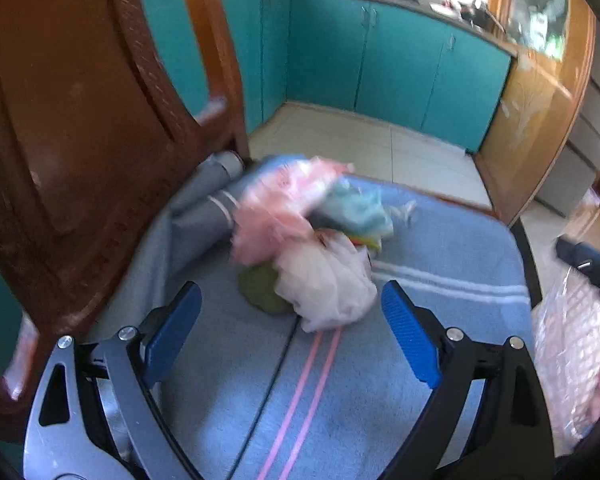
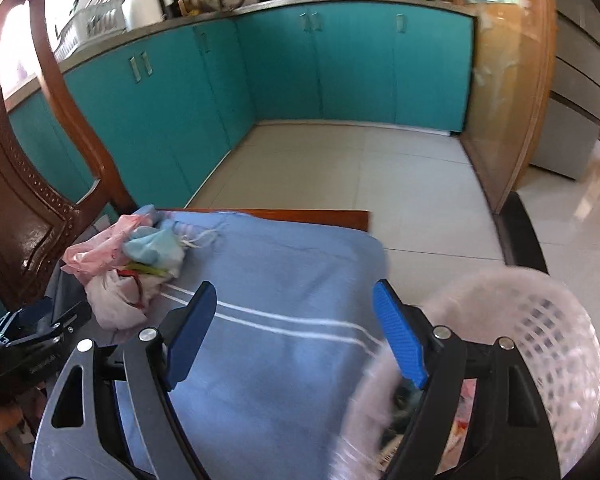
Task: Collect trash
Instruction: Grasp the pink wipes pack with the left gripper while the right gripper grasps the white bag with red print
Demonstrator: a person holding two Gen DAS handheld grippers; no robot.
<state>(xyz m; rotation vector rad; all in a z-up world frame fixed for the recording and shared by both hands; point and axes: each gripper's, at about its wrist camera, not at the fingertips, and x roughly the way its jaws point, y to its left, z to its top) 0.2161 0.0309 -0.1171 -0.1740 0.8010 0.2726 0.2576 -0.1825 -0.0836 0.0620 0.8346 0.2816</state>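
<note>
The reach for the trash pile [image 1: 308, 248] is in hand; the left tool [image 1: 292, 328] and right tool [image 2: 296, 332] are held wide, empty. Next, closing on one bag is needed.

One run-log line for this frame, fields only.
stage: approach | left gripper: open, empty, facing trash pile on blue cloth | right gripper: open, empty | pink basket: beside cloth, right
</note>
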